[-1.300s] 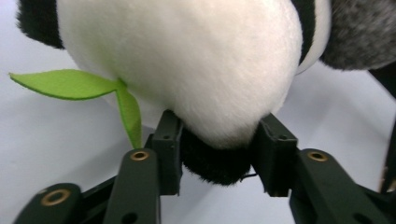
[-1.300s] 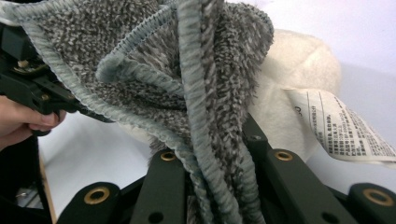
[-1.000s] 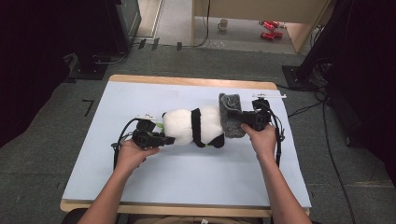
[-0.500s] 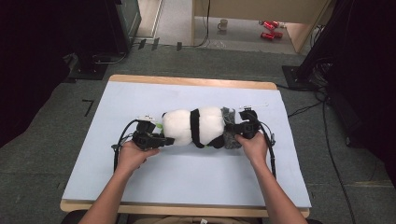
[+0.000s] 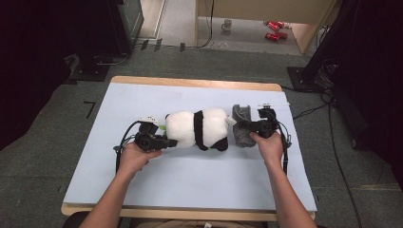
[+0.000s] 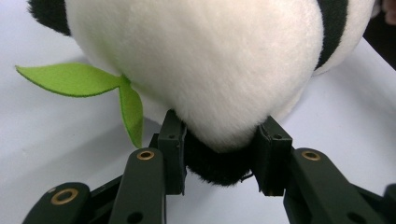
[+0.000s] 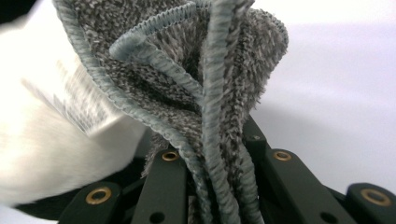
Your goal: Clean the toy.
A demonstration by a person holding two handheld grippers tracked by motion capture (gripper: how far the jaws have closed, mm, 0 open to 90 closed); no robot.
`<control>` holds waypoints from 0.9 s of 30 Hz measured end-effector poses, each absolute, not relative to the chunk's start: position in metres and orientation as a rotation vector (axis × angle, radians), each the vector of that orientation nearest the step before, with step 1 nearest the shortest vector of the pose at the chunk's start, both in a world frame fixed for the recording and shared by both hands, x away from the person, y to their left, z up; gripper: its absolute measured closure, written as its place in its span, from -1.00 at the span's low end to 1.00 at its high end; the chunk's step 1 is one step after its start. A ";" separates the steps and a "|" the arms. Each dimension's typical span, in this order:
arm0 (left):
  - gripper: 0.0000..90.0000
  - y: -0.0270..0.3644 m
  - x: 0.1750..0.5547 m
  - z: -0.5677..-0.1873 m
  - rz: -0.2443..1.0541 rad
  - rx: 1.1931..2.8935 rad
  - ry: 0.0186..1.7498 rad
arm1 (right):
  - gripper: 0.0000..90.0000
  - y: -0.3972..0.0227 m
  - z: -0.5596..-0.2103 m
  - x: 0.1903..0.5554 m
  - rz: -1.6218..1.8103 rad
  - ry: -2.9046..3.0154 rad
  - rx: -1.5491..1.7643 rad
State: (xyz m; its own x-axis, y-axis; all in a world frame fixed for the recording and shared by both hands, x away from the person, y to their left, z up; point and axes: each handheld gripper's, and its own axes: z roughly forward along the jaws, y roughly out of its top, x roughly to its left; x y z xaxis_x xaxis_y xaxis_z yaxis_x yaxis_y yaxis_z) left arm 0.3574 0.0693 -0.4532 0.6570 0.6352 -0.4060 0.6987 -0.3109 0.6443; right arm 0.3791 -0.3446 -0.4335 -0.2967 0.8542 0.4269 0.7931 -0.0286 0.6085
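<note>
Lying mid-table on the pale blue table cover (image 5: 142, 199): a plush panda (image 5: 199, 129), long axis running left to right. Clamped at its left end by the left gripper (image 5: 167, 142), jaws closed partway on a dark tuft of the toy's black fur (image 6: 219, 163), beside a green felt leaf (image 6: 74, 79). Touching the panda's right end: a grey terry cloth (image 5: 241, 124), bunched upright, pinched tight between the shut jaws of the right gripper (image 5: 252, 127), folds rising above the pads in the right gripper view (image 7: 205, 93). Cloth directly right of the toy, so nearer the right hand (image 5: 269, 145); likely next a leftward sweep along that axis, wiping or covering the panda while the left end is pinned.
</note>
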 end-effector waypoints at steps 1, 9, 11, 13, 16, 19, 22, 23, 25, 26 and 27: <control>0.38 0.069 0.357 -0.453 -0.094 2.029 1.034 | 0.73 -0.348 -0.428 0.378 1.268 2.117 1.816; 0.37 0.069 0.354 -0.455 -0.077 2.015 1.030 | 0.72 -0.339 -0.402 0.378 1.402 2.113 1.726; 0.36 0.070 0.353 -0.456 -0.074 2.009 1.031 | 0.72 -0.330 -0.401 0.380 1.426 2.144 1.701; 0.36 0.070 0.352 -0.457 -0.070 2.005 1.031 | 0.72 -0.321 -0.401 0.382 1.439 2.178 1.684; 0.36 0.070 0.351 -0.458 -0.068 2.005 1.031 | 0.73 -0.310 -0.405 0.384 1.369 2.215 1.657; 0.36 0.070 0.351 -0.459 -0.060 2.005 1.027 | 0.73 -0.306 -0.415 0.384 1.347 2.210 1.672; 0.36 0.070 0.350 -0.459 -0.051 2.006 1.024 | 0.73 -0.307 -0.427 0.384 1.367 2.189 1.707; 0.36 0.070 0.350 -0.459 -0.051 2.004 1.025 | 0.73 -0.307 -0.429 0.383 1.355 2.186 1.714; 0.36 0.070 0.350 -0.459 -0.050 2.003 1.027 | 0.73 -0.307 -0.432 0.383 1.318 2.190 1.718; 0.36 0.070 0.351 -0.459 -0.049 2.001 1.027 | 0.73 -0.307 -0.434 0.383 1.306 2.194 1.726; 0.36 0.070 0.351 -0.460 -0.048 2.000 1.027 | 0.73 -0.308 -0.437 0.383 1.293 2.198 1.735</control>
State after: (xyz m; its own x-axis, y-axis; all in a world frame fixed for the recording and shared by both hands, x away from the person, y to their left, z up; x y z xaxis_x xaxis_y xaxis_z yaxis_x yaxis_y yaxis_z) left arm 0.3507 0.0697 -0.4596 0.6602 0.6442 -0.3862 0.6772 -0.2883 0.6769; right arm 0.3831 -0.3075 -0.4370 -0.3661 0.8251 0.4303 0.7769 0.0164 0.6295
